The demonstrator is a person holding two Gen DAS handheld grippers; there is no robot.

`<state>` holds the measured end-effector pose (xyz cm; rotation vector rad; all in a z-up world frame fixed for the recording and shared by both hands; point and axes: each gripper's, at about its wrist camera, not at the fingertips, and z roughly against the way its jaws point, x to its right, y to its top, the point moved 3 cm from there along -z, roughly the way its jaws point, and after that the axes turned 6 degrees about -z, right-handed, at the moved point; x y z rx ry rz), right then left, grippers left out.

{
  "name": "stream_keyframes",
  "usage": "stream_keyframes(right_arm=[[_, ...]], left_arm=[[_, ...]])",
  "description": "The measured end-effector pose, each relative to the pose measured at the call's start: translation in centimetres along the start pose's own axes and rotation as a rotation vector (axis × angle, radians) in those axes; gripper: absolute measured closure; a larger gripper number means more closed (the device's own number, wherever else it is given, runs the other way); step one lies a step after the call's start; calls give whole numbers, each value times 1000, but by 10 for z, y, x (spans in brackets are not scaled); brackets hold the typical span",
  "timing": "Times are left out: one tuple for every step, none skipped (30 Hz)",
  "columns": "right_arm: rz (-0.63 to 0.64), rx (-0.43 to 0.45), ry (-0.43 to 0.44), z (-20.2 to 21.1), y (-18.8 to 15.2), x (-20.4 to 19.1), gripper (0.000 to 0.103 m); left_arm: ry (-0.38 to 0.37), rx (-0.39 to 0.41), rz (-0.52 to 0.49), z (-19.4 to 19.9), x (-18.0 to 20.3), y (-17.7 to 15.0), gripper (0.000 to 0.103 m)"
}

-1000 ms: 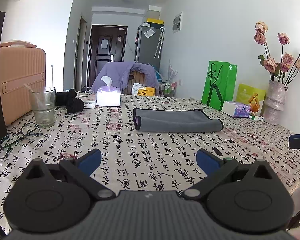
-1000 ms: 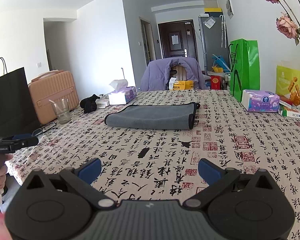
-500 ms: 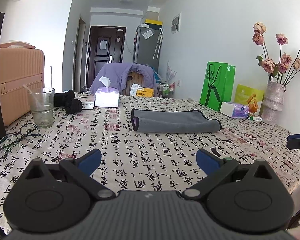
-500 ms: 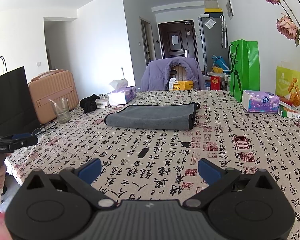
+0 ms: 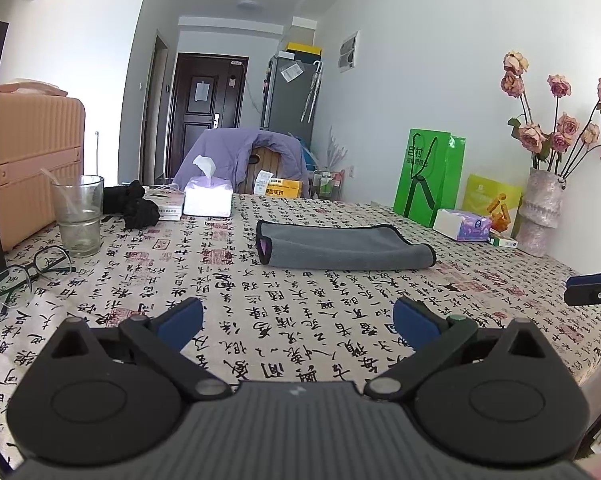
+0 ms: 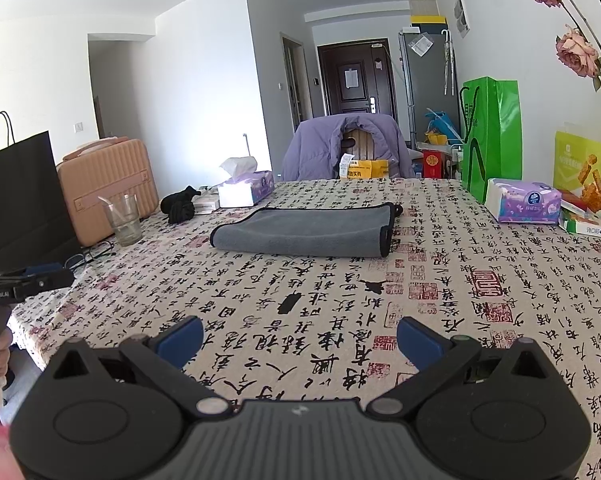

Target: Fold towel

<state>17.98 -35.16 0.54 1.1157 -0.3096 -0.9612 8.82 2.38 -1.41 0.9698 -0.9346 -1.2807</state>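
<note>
Grey towel (image 5: 342, 245) seen folded at 12 o'clock on bench (image 5: 260, 320), unchanged; both tools (image 5: 296, 320) (image 6: 298, 338) kept wide, empty, withdrawn.

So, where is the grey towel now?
In both wrist views the grey towel lies folded mid-table, between the tissue box on the left and the green bag on the right.

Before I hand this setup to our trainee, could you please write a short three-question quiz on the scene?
1. True or false: the left gripper grips the towel.
2. What stands nearest the glasses? A) drinking glass B) vase C) green bag
3. Fill in: the right gripper's fingers are ____.

Key: 1 false, the towel lies apart on the table; 2 A; 3 open.
</note>
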Motion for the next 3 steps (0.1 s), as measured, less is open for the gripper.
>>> stream_keyframes(right_arm=[[0, -1, 0, -1, 0, -1, 0], [0, -2, 1, -1, 0, -1, 0], [0, -3, 2, -2, 0, -1, 0]], left_arm=[[2, -2, 1, -1, 0, 0, 0], [3, -4, 1, -1, -1, -1, 0], [3, -6, 1, -2, -1, -1, 0]])
